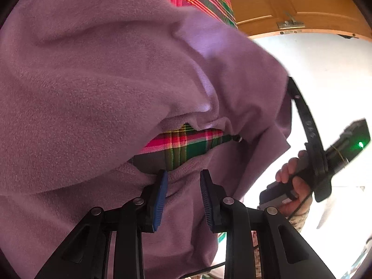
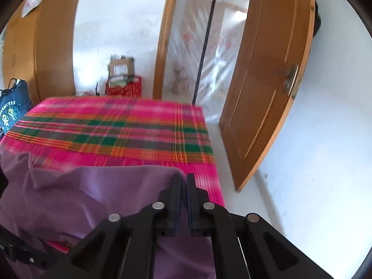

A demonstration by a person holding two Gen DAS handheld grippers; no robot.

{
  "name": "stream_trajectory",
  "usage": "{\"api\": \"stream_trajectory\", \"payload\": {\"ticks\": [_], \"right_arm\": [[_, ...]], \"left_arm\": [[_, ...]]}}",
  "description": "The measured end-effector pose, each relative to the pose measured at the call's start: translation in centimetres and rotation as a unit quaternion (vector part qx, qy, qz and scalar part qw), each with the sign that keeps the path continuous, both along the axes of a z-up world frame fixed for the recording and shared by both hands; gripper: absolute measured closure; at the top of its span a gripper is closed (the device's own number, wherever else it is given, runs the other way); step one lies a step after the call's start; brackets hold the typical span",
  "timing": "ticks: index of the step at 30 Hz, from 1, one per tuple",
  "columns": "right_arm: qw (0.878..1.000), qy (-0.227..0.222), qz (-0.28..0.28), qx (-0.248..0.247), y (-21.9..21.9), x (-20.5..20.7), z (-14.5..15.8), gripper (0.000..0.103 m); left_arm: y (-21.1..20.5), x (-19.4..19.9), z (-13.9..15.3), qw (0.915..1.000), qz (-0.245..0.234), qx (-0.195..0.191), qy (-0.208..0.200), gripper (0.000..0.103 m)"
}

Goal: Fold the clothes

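Right gripper [image 2: 184,179] pinches the purple fleece [image 2: 93,193] edge; left gripper [image 1: 183,176] straddles its hem, pads apart.

My fleece garment [image 2: 88,200] lies on the cloth-covered tabletop [image 2: 121,127], at its near edge, bunched up towards the left. Behind the tabletop a stack of boxes [image 2: 123,79] stands on the floor by the wall. To the right, an open door [image 2: 267,81] stands beside the doorway.
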State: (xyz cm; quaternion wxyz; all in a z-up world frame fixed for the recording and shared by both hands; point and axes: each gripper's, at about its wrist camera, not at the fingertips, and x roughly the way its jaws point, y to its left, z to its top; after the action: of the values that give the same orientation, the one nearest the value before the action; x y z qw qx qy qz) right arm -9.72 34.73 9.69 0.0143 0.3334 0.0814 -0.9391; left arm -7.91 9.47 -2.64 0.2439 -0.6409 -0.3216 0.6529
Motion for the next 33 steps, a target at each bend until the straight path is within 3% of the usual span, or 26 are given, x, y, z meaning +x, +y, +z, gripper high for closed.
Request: {"api": "stream_trajectory", "payload": {"ticks": [5, 7, 11, 16, 20, 25, 28, 33], "right_arm": [[0.998, -0.036, -0.008, -0.047, 1.7, 0.5, -1.2, 0.095], [0.998, -0.023, -0.010, -0.054, 2.0, 1.6, -0.8, 0.094], [0.998, -0.006, -0.003, -0.065, 2.8, 5.0, 0.4, 0.080], [0.995, -0.004, 0.046, -0.087, 2.5, 10.1, 0.2, 0.071], [0.997, -0.025, 0.055, -0.040, 1.1, 12.4, -2.1, 0.071], [0.997, -0.042, 0.057, -0.039, 0.5, 12.5, -3.8, 0.070], [0.998, -0.048, 0.039, -0.008, -0.4, 12.0, -4.7, 0.070], [0.998, -0.041, 0.023, -0.029, -0.2, 11.4, -5.0, 0.074]], "left_arm": [[-0.3, 0.4, 0.2, 1.0000, 0.001, -0.004, -0.002, 0.073], [-0.2, 0.4, 0.3, 1.0000, -0.001, -0.006, -0.002, 0.073], [-0.8, 1.1, 0.3, 1.0000, 0.002, -0.006, -0.005, 0.072], [-1.7, 2.0, 0.5, 1.0000, 0.005, -0.005, -0.004, 0.069], [-2.3, 2.7, 0.7, 1.0000, 0.005, -0.008, -0.002, 0.069], [-3.3, 3.7, 0.7, 0.9999, 0.010, -0.006, -0.001, 0.069], [-3.9, 4.1, 0.5, 0.9999, 0.012, -0.004, -0.004, 0.069], [-4.7, 4.7, 0.7, 0.9999, 0.013, -0.006, -0.004, 0.069]]}}
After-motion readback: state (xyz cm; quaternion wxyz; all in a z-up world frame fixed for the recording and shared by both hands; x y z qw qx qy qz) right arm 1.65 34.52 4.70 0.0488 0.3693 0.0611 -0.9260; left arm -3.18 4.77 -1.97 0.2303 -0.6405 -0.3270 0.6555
